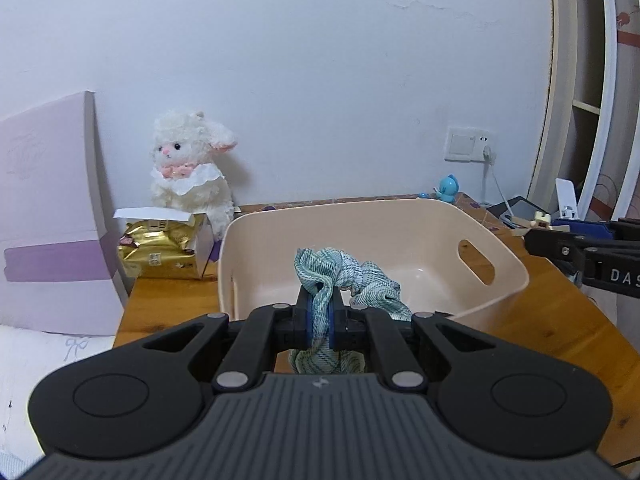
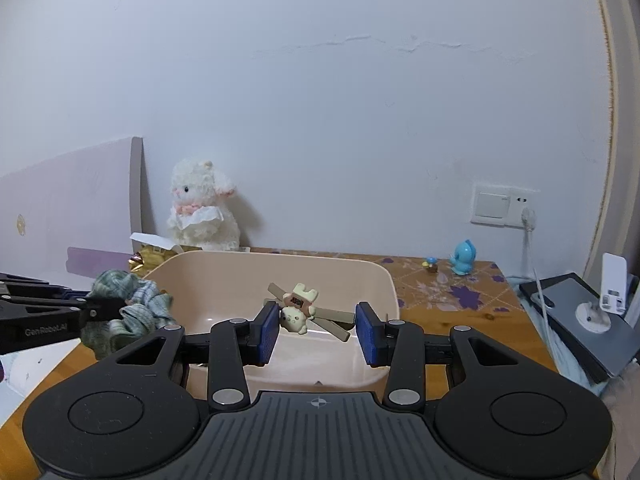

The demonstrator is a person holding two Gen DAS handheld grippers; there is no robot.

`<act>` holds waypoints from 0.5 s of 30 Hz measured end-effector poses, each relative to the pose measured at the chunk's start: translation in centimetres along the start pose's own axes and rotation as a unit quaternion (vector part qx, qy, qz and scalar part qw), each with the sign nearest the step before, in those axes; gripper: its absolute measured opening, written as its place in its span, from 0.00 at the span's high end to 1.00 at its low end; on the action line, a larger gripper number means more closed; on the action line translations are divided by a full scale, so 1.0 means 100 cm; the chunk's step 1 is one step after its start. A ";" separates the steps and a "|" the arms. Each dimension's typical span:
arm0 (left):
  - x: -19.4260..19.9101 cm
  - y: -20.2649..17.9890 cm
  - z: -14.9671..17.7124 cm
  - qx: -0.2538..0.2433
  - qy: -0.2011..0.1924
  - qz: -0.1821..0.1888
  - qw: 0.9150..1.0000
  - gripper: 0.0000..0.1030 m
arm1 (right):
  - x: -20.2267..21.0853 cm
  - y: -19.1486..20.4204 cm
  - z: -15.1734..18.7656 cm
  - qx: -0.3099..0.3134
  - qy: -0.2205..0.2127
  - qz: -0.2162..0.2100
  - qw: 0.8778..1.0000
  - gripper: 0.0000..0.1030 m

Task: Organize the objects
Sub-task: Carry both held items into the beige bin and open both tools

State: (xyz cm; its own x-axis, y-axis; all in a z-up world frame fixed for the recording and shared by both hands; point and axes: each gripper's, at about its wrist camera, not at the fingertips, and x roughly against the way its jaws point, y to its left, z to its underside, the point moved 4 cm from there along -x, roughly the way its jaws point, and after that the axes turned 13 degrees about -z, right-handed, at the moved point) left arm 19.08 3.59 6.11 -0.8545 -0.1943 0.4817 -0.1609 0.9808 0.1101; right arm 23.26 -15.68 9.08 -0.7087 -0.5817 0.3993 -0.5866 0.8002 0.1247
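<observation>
Our left hand-held gripper (image 1: 320,314) pinched the green scrunchie (image 1: 344,276) at the pink basket's (image 1: 504,256) near rim. Released there, we judged it might drop onto the desk (image 1: 560,328). Our right hand-held gripper (image 2: 316,330) gaped wide around the hair clip (image 2: 306,310), unsecured.

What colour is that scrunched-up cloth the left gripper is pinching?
The cloth is pale teal-green with fine white stripes, clearest in the left wrist view.

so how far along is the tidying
Nothing is surely settled in the bin yet. In hand: the left gripper is shut on a green cloth over the bin; the right gripper is open with a hair clip between its fingers, apparently dropping in. The blue toy is still on the table.
</observation>
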 end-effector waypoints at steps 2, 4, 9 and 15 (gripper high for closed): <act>-0.016 -0.005 -0.002 -0.002 0.010 -0.001 1.000 0.92 | -0.015 -0.001 0.000 -0.001 0.008 0.004 1.000 0.62; -0.032 -0.010 -0.004 -0.006 0.020 -0.003 1.000 0.92 | -0.030 -0.002 0.001 -0.002 0.020 0.007 1.000 0.62; -0.061 -0.025 -0.006 -0.030 0.034 -0.011 0.999 0.92 | -0.062 -0.002 0.010 0.005 0.055 0.015 0.998 0.62; -0.090 -0.040 0.003 -0.055 0.062 -0.024 0.996 0.92 | -0.085 -0.007 0.022 -0.004 0.088 0.014 0.996 0.62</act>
State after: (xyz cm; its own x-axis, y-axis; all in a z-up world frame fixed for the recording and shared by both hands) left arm 27.30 1.45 1.11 -0.7780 -0.2491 0.5767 -0.1402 0.9637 0.2270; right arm 28.77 -11.60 3.61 -0.6446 -0.5246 0.5561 -0.5641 0.8174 0.1171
